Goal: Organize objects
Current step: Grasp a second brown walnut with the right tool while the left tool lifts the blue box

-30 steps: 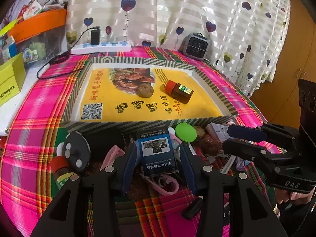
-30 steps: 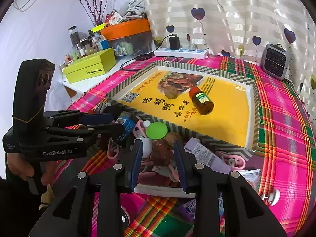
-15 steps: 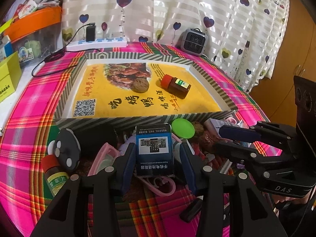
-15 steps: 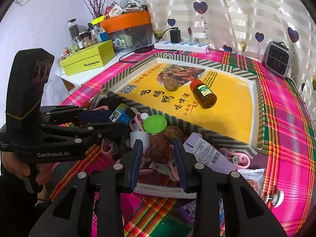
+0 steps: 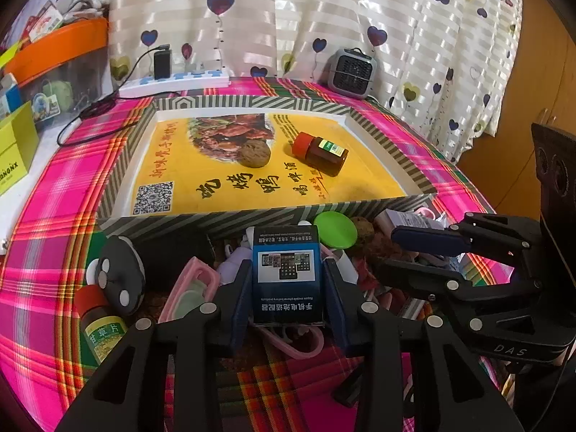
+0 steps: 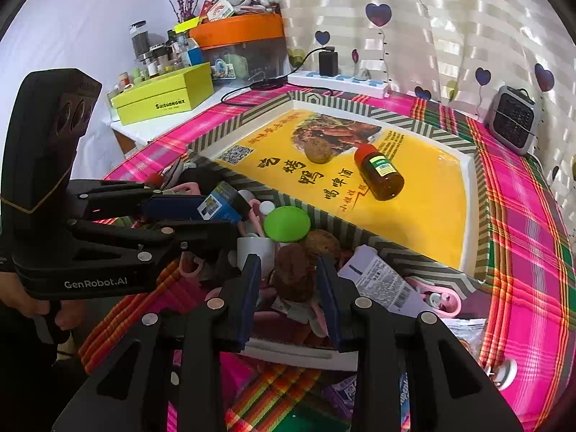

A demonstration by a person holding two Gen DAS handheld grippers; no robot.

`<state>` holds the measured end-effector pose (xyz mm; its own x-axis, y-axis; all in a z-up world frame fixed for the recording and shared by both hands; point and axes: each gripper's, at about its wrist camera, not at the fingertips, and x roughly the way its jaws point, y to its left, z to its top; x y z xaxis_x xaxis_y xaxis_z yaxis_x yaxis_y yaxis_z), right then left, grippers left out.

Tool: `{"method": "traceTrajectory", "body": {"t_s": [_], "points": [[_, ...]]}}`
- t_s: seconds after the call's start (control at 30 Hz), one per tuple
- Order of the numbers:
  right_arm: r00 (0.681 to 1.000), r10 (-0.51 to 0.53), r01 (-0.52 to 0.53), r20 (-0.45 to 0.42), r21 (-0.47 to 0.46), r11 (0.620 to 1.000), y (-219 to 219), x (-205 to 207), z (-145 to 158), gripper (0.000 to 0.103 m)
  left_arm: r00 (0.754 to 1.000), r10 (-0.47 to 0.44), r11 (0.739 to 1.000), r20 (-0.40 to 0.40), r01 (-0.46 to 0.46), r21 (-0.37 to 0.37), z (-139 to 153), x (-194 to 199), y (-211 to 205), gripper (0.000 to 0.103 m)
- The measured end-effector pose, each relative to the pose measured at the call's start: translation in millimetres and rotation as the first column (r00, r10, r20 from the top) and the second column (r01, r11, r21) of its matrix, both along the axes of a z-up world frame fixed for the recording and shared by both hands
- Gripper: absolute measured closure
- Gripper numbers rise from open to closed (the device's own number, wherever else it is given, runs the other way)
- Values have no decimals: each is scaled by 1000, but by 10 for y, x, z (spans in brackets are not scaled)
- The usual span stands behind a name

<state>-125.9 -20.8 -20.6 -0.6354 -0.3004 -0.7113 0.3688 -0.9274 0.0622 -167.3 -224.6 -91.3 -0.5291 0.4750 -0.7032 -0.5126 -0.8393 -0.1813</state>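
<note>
Closing left gripper [image 5: 288, 284] jaws on blue box [image 5: 286, 273] | right gripper [image 6: 288, 288] clamps brown lump [image 6: 293, 277] | next: lift both into tray [image 5: 118, 180]

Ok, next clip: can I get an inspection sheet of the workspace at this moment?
Surface: pink plaid tablecloth, mostly covered.
Job's things: striped tray holding a red-capped bottle on its side and a walnut.
Clutter: pile in front of the tray, with a green lid, pink clips and a small bottle.
Grippers: left hand-held gripper has just been closing, pads on the blue box; right hand-held gripper straddles a brown lump, grip unclear.
Cables: black lead runs from the power strip.
Surroundings: heart curtain, small heater, yellow-green box.
</note>
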Motion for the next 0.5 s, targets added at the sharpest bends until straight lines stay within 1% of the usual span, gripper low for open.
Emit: {"method": "traceTrajectory", "body": {"t_s": [0.03, 0.07, 0.1, 0.5], "points": [[1000, 1, -1, 4, 6, 1000, -10, -5, -14, 86, 1000, 0, 1000, -1, 0, 0, -1, 1, -2, 67], [1000, 0, 0, 5, 16, 1000, -16, -1, -28, 93, 1000, 0, 1000, -2, 0, -1, 0, 2, -3, 67], [1000, -5, 5, 4, 26, 1000, -23, -1, -34, 103, 1000, 0, 1000, -1, 0, 0, -1, 1, -3, 67], [1000, -7, 7, -14, 4, 1000, 8, 30, 0, 103, 1000, 10, 1000, -15, -10, 1, 25, 9, -31, 67]]}}
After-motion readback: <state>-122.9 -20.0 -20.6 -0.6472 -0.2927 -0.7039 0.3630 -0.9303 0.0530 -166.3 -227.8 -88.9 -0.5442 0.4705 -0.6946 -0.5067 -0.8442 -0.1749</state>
